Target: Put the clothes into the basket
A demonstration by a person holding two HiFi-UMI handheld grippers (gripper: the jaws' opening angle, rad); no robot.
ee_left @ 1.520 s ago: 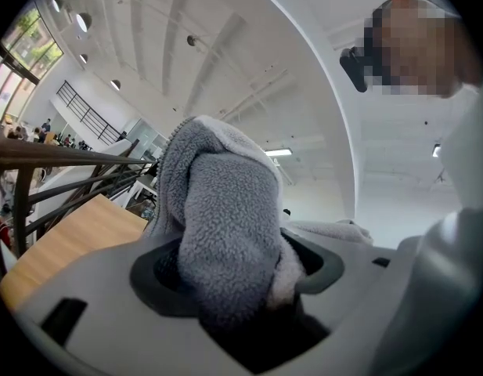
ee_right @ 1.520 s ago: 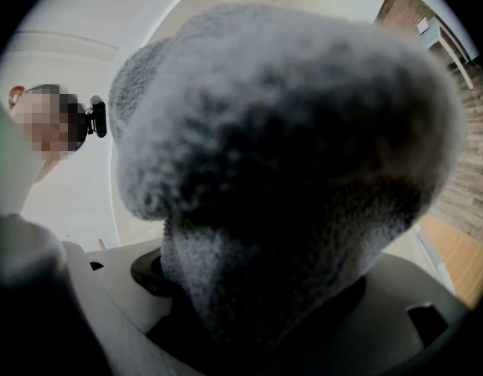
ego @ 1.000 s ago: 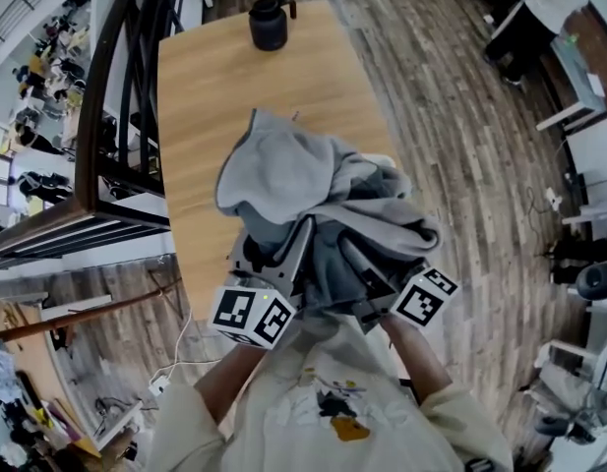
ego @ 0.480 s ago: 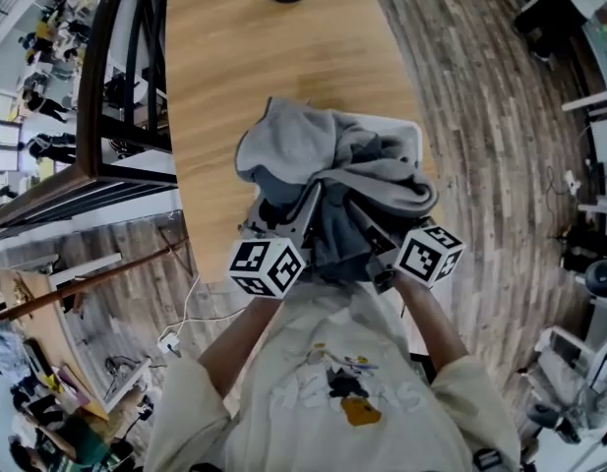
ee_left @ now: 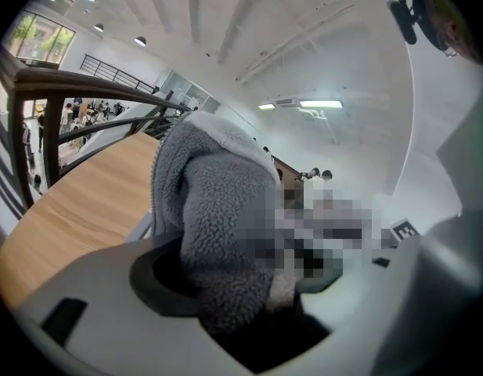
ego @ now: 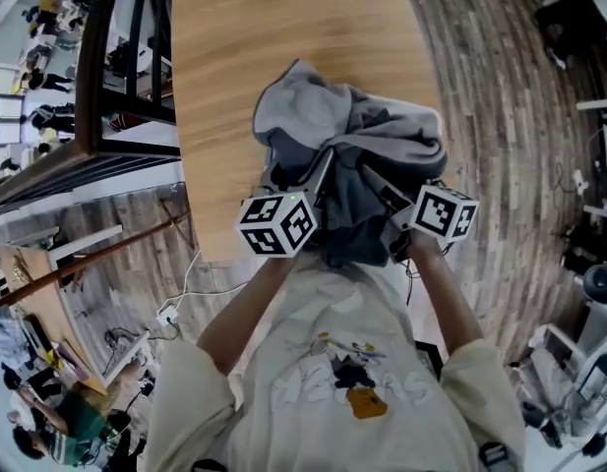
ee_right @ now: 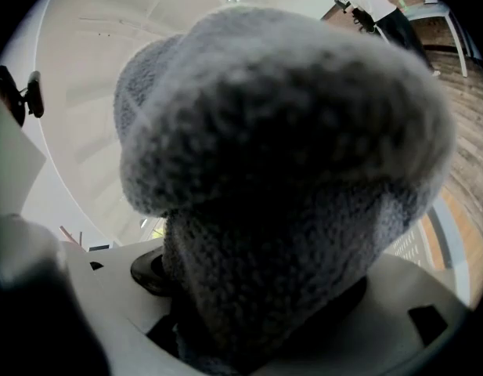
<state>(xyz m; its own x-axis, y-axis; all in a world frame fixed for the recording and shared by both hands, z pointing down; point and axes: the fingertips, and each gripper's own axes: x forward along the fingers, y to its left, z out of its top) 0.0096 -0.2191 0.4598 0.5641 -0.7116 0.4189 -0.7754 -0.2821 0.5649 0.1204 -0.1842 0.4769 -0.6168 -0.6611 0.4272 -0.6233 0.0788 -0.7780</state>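
**Head view.** Left gripper (ego: 321,170) and right gripper (ego: 377,180) are side by side, pointing away from the person. Both sets of tips are buried in one grey fleece garment (ego: 323,116). The bundle heaps over and ahead of both claws, above the wooden table (ego: 234,57).

**Left gripper view.** Left gripper (ee_left: 241,288) is clenched on a thick wad of the garment (ee_left: 218,210). Fleece fills the gap and rises just ahead of the jaws. The table (ee_left: 77,202) lies beyond to the left, with a dark railing (ee_left: 69,100) along its far side.

**Right gripper view.** Right gripper (ee_right: 257,312) is clamped on the garment (ee_right: 288,131). The fleece bulges directly ahead of the jaws, touching them, and blocks most of the view.
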